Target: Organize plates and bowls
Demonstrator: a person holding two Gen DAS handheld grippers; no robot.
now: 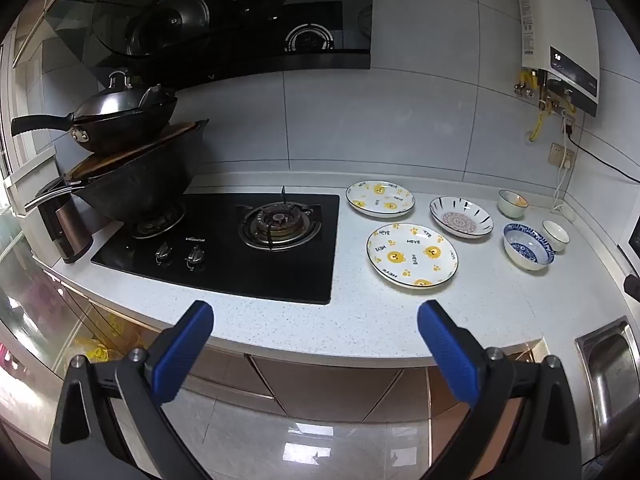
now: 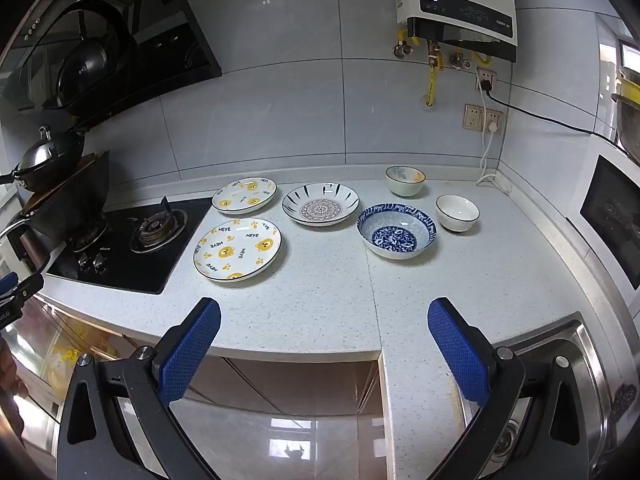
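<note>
On the white counter lie a large bear-print plate [image 1: 412, 255] [image 2: 237, 249], a smaller bear-print plate [image 1: 380, 198] [image 2: 244, 195], a patterned deep plate [image 1: 461, 217] [image 2: 320, 203], a blue-patterned bowl [image 1: 529, 246] [image 2: 396, 231], a small white bowl [image 1: 555, 235] [image 2: 457, 213] and a pale bowl with an orange mark [image 1: 513, 203] [image 2: 405, 180]. My left gripper [image 1: 314, 314] is open and empty, held off the counter's front edge. My right gripper [image 2: 324, 312] is open and empty, near the front edge, short of the dishes.
A black gas hob [image 1: 224, 246] [image 2: 124, 252] lies left of the plates, with stacked woks [image 1: 120, 152] on its far burner. A steel sink [image 1: 608, 364] [image 2: 552, 392] lies at the right. A water heater [image 2: 456, 4] hangs on the tiled wall. A microwave [image 2: 612, 216] stands far right.
</note>
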